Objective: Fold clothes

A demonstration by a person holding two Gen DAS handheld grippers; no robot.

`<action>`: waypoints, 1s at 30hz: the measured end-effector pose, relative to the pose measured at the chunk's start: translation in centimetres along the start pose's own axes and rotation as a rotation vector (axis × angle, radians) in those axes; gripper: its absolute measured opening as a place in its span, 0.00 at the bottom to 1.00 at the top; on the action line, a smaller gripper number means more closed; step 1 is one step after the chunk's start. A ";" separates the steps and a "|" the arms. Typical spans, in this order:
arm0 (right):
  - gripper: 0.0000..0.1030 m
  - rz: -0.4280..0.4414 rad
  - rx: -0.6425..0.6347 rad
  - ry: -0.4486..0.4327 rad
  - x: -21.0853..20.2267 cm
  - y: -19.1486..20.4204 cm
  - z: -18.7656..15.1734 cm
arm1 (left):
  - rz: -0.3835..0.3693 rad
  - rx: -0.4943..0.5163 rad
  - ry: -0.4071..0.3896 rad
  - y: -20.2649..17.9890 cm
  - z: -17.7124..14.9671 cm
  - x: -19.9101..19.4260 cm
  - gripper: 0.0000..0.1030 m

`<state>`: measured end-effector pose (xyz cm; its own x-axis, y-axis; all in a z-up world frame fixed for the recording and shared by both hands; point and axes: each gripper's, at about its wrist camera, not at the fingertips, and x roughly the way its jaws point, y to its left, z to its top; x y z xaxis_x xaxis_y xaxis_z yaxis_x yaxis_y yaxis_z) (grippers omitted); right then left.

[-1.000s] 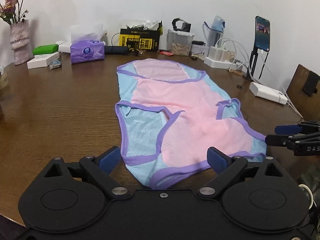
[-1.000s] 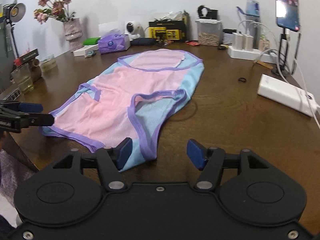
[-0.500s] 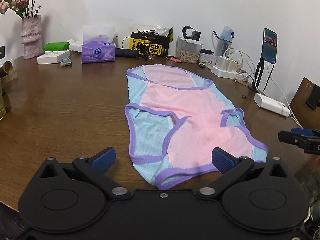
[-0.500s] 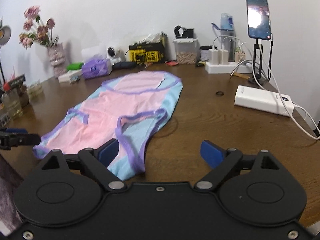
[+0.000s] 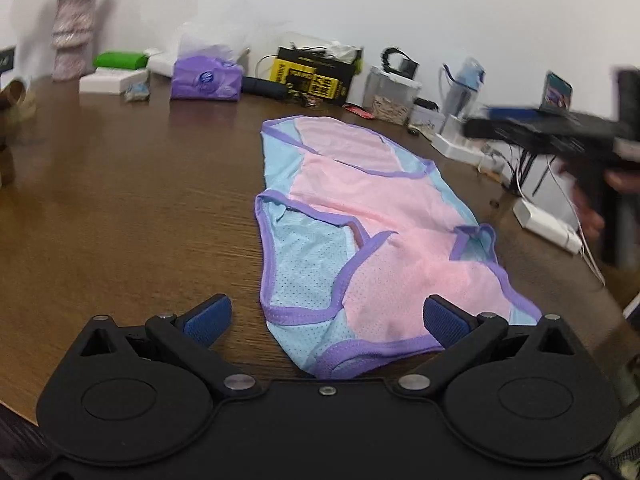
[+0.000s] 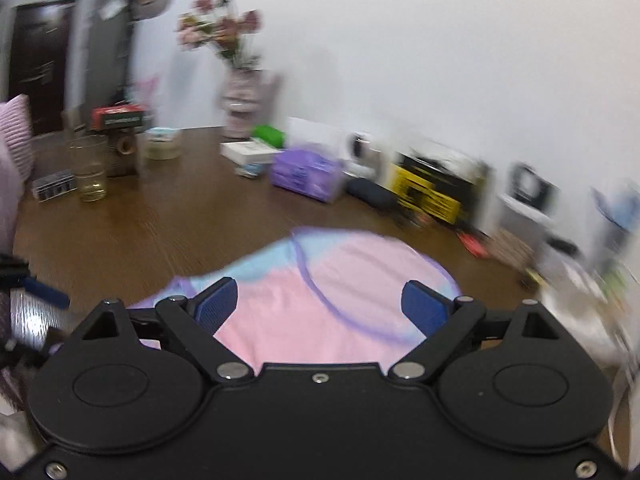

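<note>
**Garment flat on table, both grippers spread and clear of it**

We see the garment [image 5: 372,240] lying flat on the brown wood-grain table [image 5: 132,208]. It is a sleeveless piece in pink and light blue with purple binding along every edge. In the left wrist view its long axis runs from the near edge of the table away toward the wall, leaning slightly left at the far end. The rounded far end, a pink panel outlined in purple, points at the clutter along the wall; the wider near end lies just ahead of the left gripper [image 5: 326,316].

The fabric is a thin mesh: fine perforations show on the near blue panel and on the pink next to it. It lies with shallow wrinkles and one small folded-over loop of purple trim on its right side.

The left gripper's jaws stand wide apart, blue ribbed pads on black linkage arms, nothing between them but table and the garment's near hem below.

The right gripper [image 6: 320,308] also has its jaws spread; its view is strongly blurred. Pink and blue cloth [image 6: 320,292] fills the space ahead of its pads; we cannot tell whether the pads touch it.

Along the wall: a purple tissue pack [image 5: 206,82], a black-and-yellow box [image 5: 316,74] and a textured vase with flowers [image 5: 72,38].
</note>
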<state>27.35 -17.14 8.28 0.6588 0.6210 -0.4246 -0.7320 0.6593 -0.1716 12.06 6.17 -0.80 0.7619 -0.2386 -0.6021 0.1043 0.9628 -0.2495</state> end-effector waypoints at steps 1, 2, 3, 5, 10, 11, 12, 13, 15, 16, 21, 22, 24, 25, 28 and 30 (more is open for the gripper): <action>0.90 0.049 -0.035 0.009 2.1 0.0 1.0 | -0.003 -0.005 0.002 0.1 0.0 0.1 0.95; 0.90 0.091 -0.064 0.019 4.0 0.1 1.8 | -0.009 -0.009 0.003 0.1 0.1 0.2 0.89; 0.90 0.132 -0.092 0.033 6.0 0.2 2.5 | -0.012 -0.014 0.007 0.2 0.1 0.3 0.86; 0.89 0.186 -0.135 0.071 9.9 0.5 3.6 | -0.013 -0.012 0.026 0.3 0.2 0.8 0.79; 0.88 0.233 -0.209 0.164 17.5 0.9 5.2 | 0.009 0.034 0.060 0.2 0.6 1.7 0.70; 0.87 0.228 -0.217 0.183 18.8 0.8 5.3 | 0.012 0.049 0.065 0.0 0.5 1.7 0.67; 0.84 0.228 -0.212 0.201 20.1 0.5 5.4 | 0.017 0.064 0.071 -0.2 0.6 1.8 0.62; 0.79 0.231 -0.197 0.218 21.2 0.1 5.4 | 0.020 0.076 0.075 -0.3 0.6 2.0 0.57; 0.69 0.239 -0.163 0.243 22.8 -0.6 5.4 | 0.024 0.098 0.079 -0.6 0.8 2.2 0.44; 0.64 0.243 -0.152 0.250 23.3 -0.8 5.3 | 0.025 0.110 0.081 -0.7 0.8 2.3 0.43; 0.48 0.244 -0.105 0.295 26.1 -1.8 4.1 | 0.026 0.137 0.086 -1.0 0.9 2.9 0.23; 0.46 0.247 -0.087 0.293 26.4 -2.0 4.0 | 0.026 0.139 0.089 -1.1 0.9 3.0 0.21; 0.32 0.260 -0.049 0.292 26.8 -2.3 3.9 | 0.020 0.131 0.096 -1.1 0.9 3.0 0.12; 0.15 0.265 -0.032 0.289 26.9 -2.4 3.8 | 0.013 0.123 0.097 -1.1 1.0 3.0 0.11; 0.05 0.259 -0.007 0.258 26.3 -2.7 3.8 | -0.011 0.115 0.091 -1.2 1.3 2.5 0.08; 0.05 0.251 0.021 0.210 24.9 -3.4 4.0 | -0.034 0.125 0.077 -1.6 1.7 2.0 0.07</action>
<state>46.93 -2.17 1.84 0.4061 0.6660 -0.6258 -0.8620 0.5065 -0.0203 14.48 4.36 -0.31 0.7058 -0.2754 -0.6527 0.2117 0.9612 -0.1767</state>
